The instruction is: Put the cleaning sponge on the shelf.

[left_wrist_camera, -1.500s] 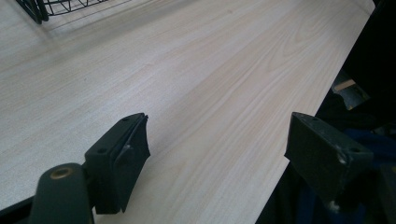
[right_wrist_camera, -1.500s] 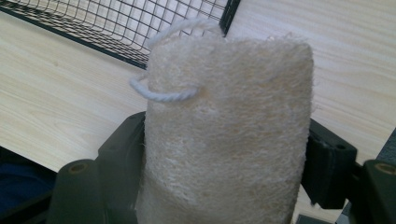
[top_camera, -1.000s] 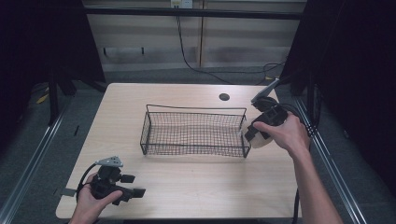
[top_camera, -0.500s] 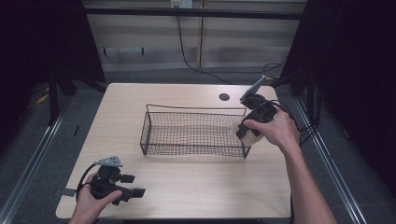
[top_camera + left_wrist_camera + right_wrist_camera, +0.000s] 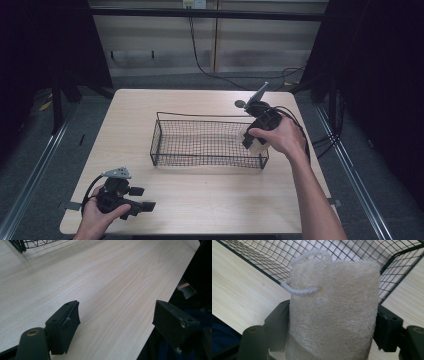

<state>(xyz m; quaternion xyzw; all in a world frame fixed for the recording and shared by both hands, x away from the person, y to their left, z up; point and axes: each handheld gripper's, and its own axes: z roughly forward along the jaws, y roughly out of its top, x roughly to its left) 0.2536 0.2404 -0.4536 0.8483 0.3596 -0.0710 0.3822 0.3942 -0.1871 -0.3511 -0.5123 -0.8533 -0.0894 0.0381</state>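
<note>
The wooden table [image 5: 200,200] carries a black wire basket [image 5: 207,142] at its middle. The right gripper [image 5: 257,142] is held at the basket's right end, its jaws clamped on a pale loofah sponge [image 5: 334,310], probably so that it can be lowered inside. The left gripper [image 5: 142,206] is rested near the front edge, jaws apart and empty, out of the way.

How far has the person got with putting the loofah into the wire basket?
Done: the right gripper is shut on the loofah. In hand: it hangs at the wire basket's right end. Left: lower and release it; the basket holds nothing yet. The left gripper rests open.
</note>
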